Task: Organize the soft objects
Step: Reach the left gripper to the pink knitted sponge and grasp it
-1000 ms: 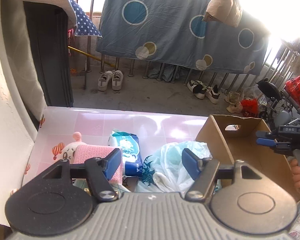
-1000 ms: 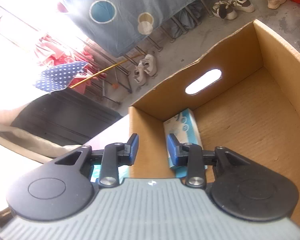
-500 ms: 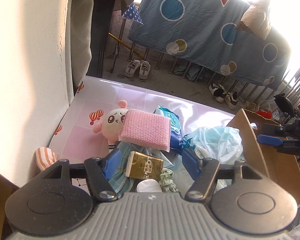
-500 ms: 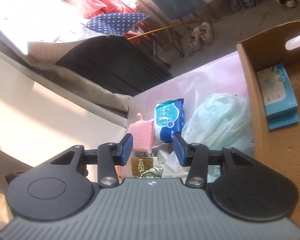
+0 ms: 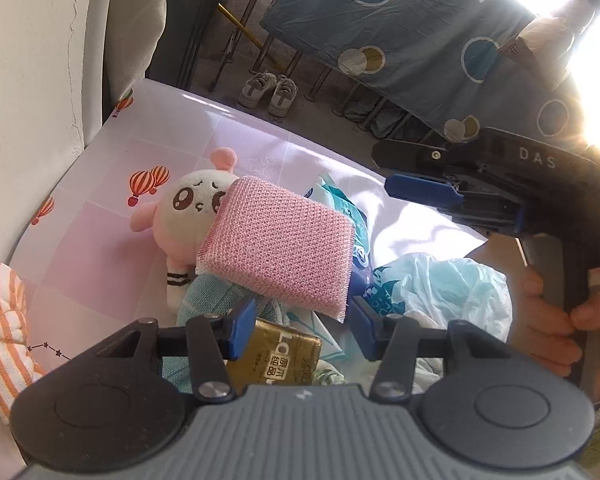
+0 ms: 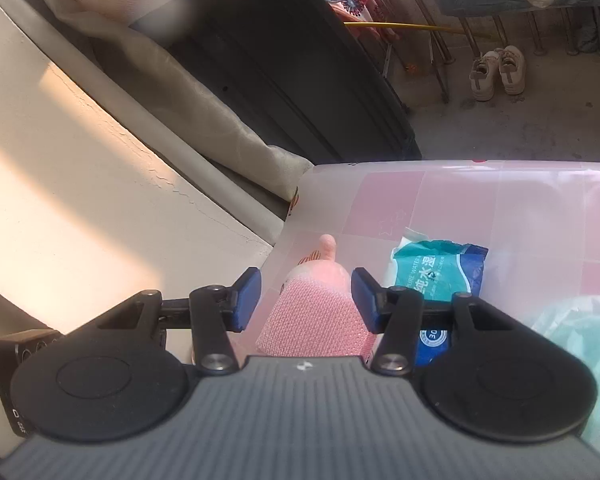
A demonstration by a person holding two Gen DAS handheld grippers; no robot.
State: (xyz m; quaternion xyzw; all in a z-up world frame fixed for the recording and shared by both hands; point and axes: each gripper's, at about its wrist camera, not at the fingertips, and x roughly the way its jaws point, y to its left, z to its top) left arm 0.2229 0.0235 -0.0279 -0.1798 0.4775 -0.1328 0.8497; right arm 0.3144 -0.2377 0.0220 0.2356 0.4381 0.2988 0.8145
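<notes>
soft things still crowd our tabletop [image 5: 100,280]: sponge [image 5: 276,244], plush toy [image 5: 188,208], wipes [image 6: 440,268]. our left gripper [image 5: 300,328] is closing, right gripper [image 6: 306,300] opening, both empty.

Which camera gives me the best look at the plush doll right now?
Left wrist view: the plush doll shows its face, ear and one striped leg, though the pink sponge lies across its body. The right wrist view shows only an ear tip behind that sponge.

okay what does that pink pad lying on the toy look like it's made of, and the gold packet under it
The pink pad looks like a soft sponge in a knitted mesh cover: an open honeycomb weave shows, matte, with a stitched edge. The gold packet seems to be thin plastic or foil wrap: glossy, creased, with printed lettering. What it holds can't be seen.
</notes>
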